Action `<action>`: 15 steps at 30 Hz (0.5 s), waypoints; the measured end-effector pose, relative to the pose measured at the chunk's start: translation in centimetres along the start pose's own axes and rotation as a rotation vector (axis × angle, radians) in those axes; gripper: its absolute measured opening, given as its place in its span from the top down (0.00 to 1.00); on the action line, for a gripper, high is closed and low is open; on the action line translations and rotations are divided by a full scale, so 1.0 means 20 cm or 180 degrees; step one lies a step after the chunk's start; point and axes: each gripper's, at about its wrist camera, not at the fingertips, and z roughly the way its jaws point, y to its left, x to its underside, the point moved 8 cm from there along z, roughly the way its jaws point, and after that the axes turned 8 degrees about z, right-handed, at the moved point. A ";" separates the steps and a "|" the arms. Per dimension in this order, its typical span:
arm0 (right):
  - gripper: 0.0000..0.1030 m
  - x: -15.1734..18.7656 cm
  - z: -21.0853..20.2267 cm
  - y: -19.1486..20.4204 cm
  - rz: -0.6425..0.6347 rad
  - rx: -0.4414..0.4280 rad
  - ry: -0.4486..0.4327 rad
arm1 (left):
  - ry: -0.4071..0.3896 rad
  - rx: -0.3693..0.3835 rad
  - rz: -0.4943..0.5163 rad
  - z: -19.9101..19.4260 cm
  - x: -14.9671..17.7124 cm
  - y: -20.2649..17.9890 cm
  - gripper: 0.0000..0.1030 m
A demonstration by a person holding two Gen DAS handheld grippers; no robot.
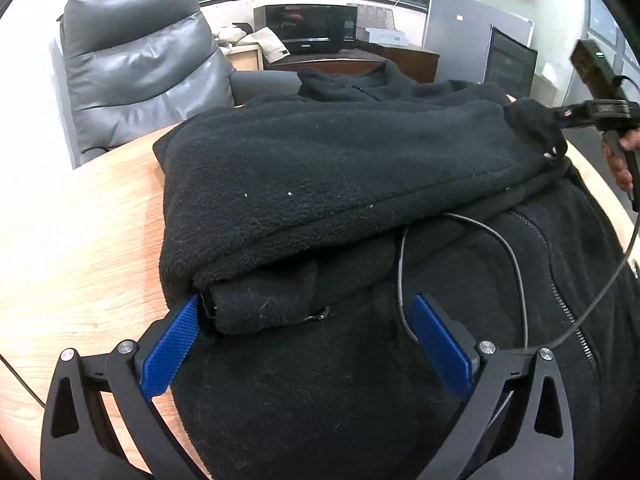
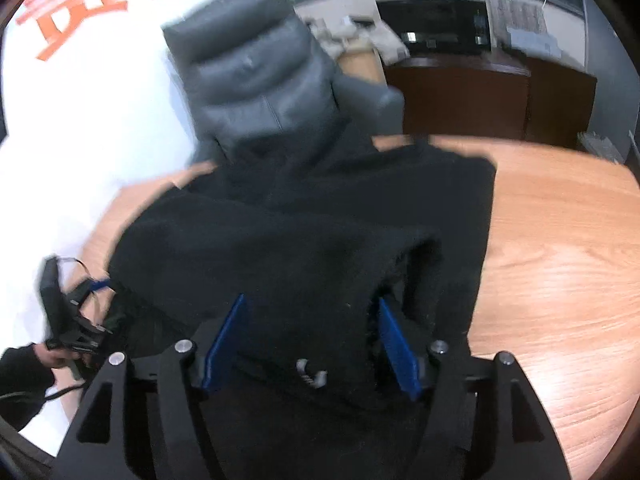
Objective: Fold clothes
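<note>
Black fleece, a zip-front jacket (image 1: 320,184), lies folded over on itself on the round light-wood table (image 1: 80,216), its collar at the far side and its zipper running down the near right. The left gripper (image 1: 308,344) hovers at the near edge with its blue-padded jaws spread wide; the left pad touches the corner of the folded layer, and nothing is clamped. The right gripper (image 2: 312,344) has jacket fabric and a grey cord toggle (image 2: 312,374) bunched between its blue pads, though blur hides whether they are pressing it.

A thin grey cable (image 1: 516,264) loops over the jacket. Beyond the table stands a padded grey leather armchair (image 1: 136,64), with a black microwave (image 1: 312,28) on a dark wooden cabinet (image 1: 360,62) farther back; its brand is too small to read. Large orange Chinese characters (image 2: 72,4) mark the white wall at left, blurred.
</note>
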 end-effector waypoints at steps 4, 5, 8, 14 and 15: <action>0.93 -0.04 0.06 0.01 -0.0106 0.0113 -0.0062 | 0.0032 -0.0088 0.0037 0.01 0.01 0.00 0.00; 0.96 -0.08 -0.02 0.04 -0.0204 0.0140 -0.0301 | 0.0035 -0.0097 0.0036 0.01 0.02 0.00 0.00; 0.96 -0.16 -0.23 0.09 -0.0316 0.0194 -0.0782 | 0.0024 -0.0086 0.0015 0.00 0.02 0.01 0.00; 0.96 0.02 0.04 -0.14 -0.0157 0.0442 -0.0026 | 0.0054 -0.0128 0.0014 -0.01 0.04 0.02 0.00; 0.95 0.07 0.10 -0.17 -0.0109 0.0478 0.0114 | 0.0073 -0.0143 0.0033 -0.01 0.04 0.02 0.00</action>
